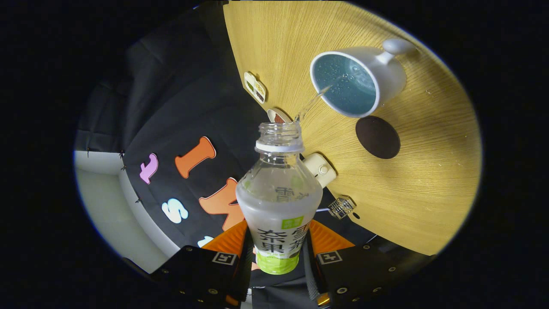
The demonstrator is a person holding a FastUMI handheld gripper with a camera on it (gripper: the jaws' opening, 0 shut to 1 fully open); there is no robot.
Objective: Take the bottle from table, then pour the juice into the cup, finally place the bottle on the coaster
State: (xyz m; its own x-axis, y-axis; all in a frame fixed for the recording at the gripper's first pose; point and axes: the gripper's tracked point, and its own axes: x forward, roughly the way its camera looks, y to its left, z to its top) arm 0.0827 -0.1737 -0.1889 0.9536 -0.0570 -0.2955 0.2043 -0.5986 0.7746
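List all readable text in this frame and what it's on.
Juice bottle, clamped between the gripper fingers: label with large printed characters, partly wrapped out of sight, not quoted here.
Small stickers at the table edge: too small to read.
Cup, coaster: none.

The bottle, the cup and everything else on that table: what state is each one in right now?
Clear plastic bottle with white and green label: uncapped, tilted, pouring a thin stream.
White ceramic cup with blue inside: catching the stream, liquid inside.
Round dark brown coaster: bare, beside the cup.
Tool: shut on the bottle, both fingers pressing its sides.
Light wooden table: carries the cup and the coaster.
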